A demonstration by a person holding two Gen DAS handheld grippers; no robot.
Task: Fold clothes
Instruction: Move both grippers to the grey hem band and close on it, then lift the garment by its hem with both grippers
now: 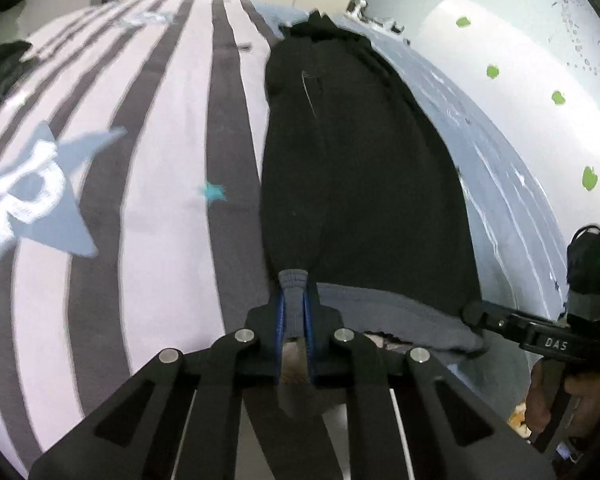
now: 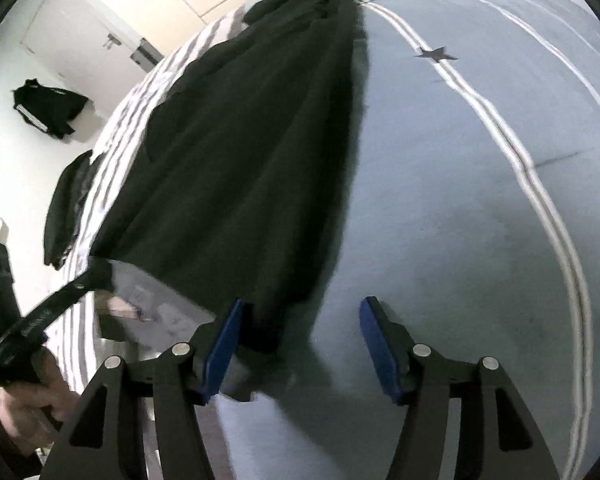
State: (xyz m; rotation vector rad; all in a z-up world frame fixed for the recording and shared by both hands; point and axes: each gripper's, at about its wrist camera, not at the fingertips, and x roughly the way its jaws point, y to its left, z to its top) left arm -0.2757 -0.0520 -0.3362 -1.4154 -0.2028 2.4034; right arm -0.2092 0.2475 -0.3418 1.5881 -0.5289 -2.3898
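Left gripper [image 1: 294, 312]: pads clamped on the grey hem of the black garment [image 1: 360, 168]. Right gripper [image 2: 300, 344]: jaws apart, straddling the hem's other corner, pads not pressing. Garment lies lengthwise on the striped bedcover [image 1: 160, 160].

The near part of the black garment [image 1: 360, 168] is covered in the left wrist view by the left gripper [image 1: 294, 316], and what lies under its grey waistband [image 1: 380, 312] cannot be made out. The large blue star [image 1: 32, 200] on the striped bed cover [image 1: 160, 160] is smeared by blur and cut by the left edge, so its white print cannot be read. In the right wrist view the garment's lower corner is hidden behind the blue pad [image 2: 222, 352] of the right gripper [image 2: 300, 348]; contact there cannot be judged. The hand [image 2: 28, 396] at the lower left is cut off by the frame. The dark items [image 2: 48, 112] by the wall are too small to identify.
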